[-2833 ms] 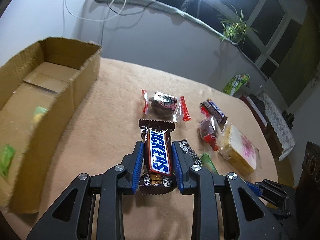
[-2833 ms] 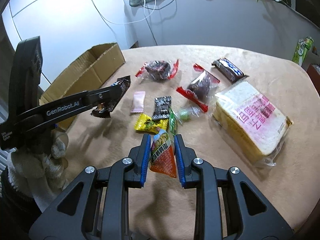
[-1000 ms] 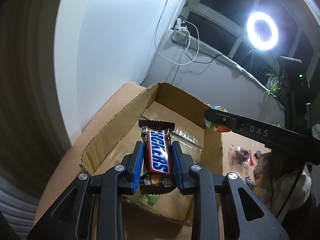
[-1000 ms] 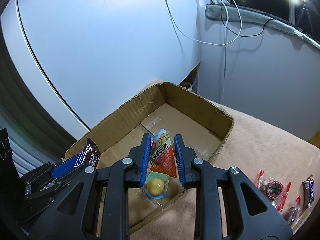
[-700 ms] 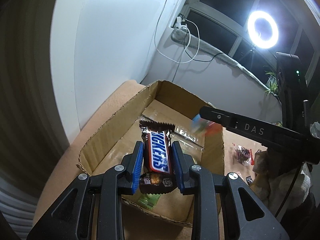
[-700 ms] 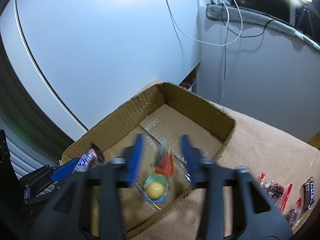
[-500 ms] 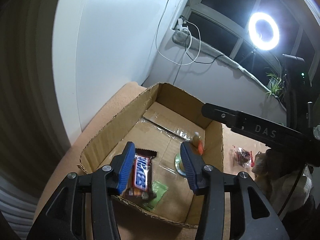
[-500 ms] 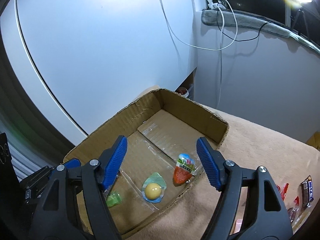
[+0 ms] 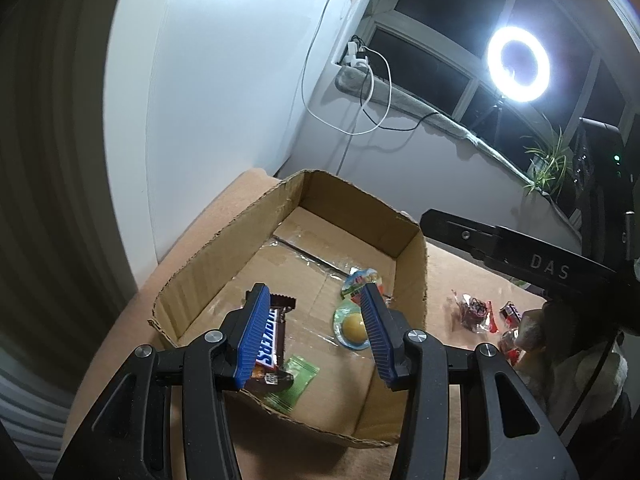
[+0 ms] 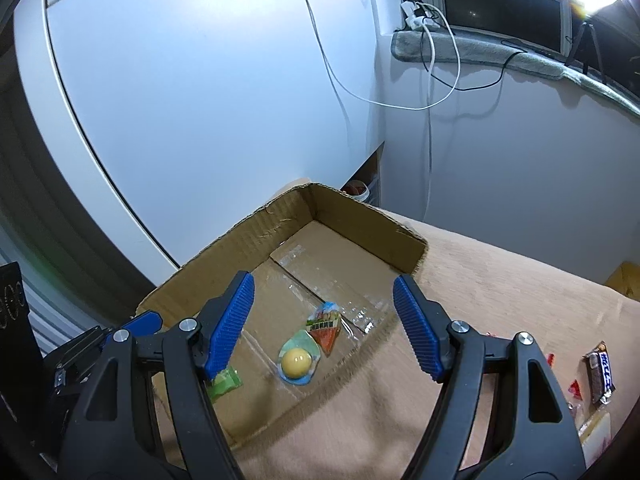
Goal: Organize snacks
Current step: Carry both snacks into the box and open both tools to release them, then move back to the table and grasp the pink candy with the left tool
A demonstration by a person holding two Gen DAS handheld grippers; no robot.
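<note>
A Snickers bar [image 9: 269, 340] is seen lying in the cardboard box [image 9: 416, 264], right by the left gripper's [image 9: 314, 330] blue finger and on top of a green packet [image 9: 294, 382]. An egg snack pack [image 10: 298, 362] and an orange cone-shaped packet [image 10: 326, 330] are also seen on the box floor, touching each other. The left gripper is held wide open above the box with nothing in it. The right gripper [image 10: 324, 324] is spread wide too, and nothing is held. The box is set on a tan worktop [image 10: 500, 300]. More wrapped snacks [image 9: 474, 312] are left on the worktop, well apart from the box.
</note>
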